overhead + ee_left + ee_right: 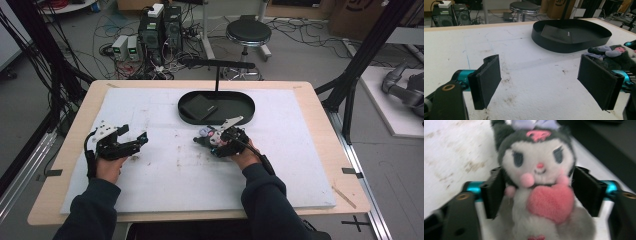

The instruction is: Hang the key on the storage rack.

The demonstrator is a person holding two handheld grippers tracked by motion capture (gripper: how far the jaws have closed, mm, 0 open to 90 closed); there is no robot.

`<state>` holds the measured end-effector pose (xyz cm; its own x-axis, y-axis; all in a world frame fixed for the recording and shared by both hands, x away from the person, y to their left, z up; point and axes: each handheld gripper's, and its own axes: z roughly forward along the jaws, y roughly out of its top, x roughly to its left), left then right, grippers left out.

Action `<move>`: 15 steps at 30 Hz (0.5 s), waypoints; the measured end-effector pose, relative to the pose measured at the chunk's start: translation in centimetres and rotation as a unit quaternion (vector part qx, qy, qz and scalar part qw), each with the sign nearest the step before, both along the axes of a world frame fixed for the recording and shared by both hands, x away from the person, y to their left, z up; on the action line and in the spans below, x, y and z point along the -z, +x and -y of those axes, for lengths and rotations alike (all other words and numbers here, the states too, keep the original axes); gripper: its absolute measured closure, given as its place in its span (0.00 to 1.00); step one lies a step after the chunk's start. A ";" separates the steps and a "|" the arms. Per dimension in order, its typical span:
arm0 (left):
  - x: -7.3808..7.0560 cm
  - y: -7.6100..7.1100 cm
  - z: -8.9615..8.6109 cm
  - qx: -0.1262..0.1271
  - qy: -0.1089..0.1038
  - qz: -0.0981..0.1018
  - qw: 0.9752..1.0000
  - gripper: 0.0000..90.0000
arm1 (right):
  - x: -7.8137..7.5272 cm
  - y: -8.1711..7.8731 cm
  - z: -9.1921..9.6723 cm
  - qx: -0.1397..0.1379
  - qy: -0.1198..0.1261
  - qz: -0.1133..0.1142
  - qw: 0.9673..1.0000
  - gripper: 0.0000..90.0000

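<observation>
- A small plush toy (537, 182), dark-hooded with a white face and a pink heart on its front, is seen lying on the white mat of the bench (150, 195), just in front of the black oval tray (242, 114).
- The right hand-held gripper (212, 140) is placed around the toy: in the right gripper view the pads (495, 195) stand at either side of the toy's body, close against the fur, but a firm squeeze cannot be made out, so the jaws are read as apart with the toy between them.
- The left hand-held gripper (137, 141) is held well apart from the toy, near the left of the mat, its jaws wide apart and nothing between them.
- A flat dark square item (198, 106) is seen lying in the tray's left half.
- The step in hand is judged to be the grasp of the toy, not yet completed.
- For the next move, the right jaws would need to be closed on the toy's middle until the fur is compressed, and only then lifted; the tray is the likely destination, though that is a guess.
</observation>
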<state>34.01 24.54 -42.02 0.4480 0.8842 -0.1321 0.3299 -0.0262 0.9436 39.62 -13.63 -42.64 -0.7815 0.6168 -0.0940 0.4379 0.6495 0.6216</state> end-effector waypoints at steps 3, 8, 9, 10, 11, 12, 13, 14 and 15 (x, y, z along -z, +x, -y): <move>0.0 0.0 0.0 0.000 -0.001 0.000 1.000 0.20 | 0.0 -0.3 0.0 -0.006 -0.010 0.002 1.000 0.44; 0.0 0.0 0.0 0.001 0.000 -0.002 1.000 0.20 | -1.0 -0.8 1.3 -0.005 0.011 0.016 1.000 0.46; 0.0 0.0 0.0 0.001 0.001 -0.002 1.000 0.20 | -1.3 -1.0 1.7 -0.001 0.018 0.019 1.000 0.46; 0.0 -0.1 0.0 0.001 0.000 -0.003 1.000 0.20 | -1.7 -1.1 2.2 0.003 0.024 0.026 0.999 0.46; 0.0 -0.1 0.0 0.002 0.000 -0.003 1.000 0.20 | -2.2 -1.1 2.8 0.006 0.031 0.031 0.999 0.46; 0.0 -0.1 0.0 0.002 0.000 -0.003 1.000 0.20 | -2.8 -1.1 3.5 0.012 0.041 0.037 0.998 0.46; 0.0 -0.1 0.0 0.003 -0.001 -0.003 1.000 0.20 | -3.2 -1.1 4.0 0.016 0.045 0.039 0.998 0.46; 0.0 -0.1 0.0 0.003 0.001 -0.003 1.000 0.20 | -3.7 -1.0 4.6 0.020 0.047 0.043 0.998 0.46; 0.0 -0.1 0.1 0.004 0.000 -0.003 1.000 0.20 | -4.3 -1.0 5.2 0.026 0.048 0.046 0.997 0.46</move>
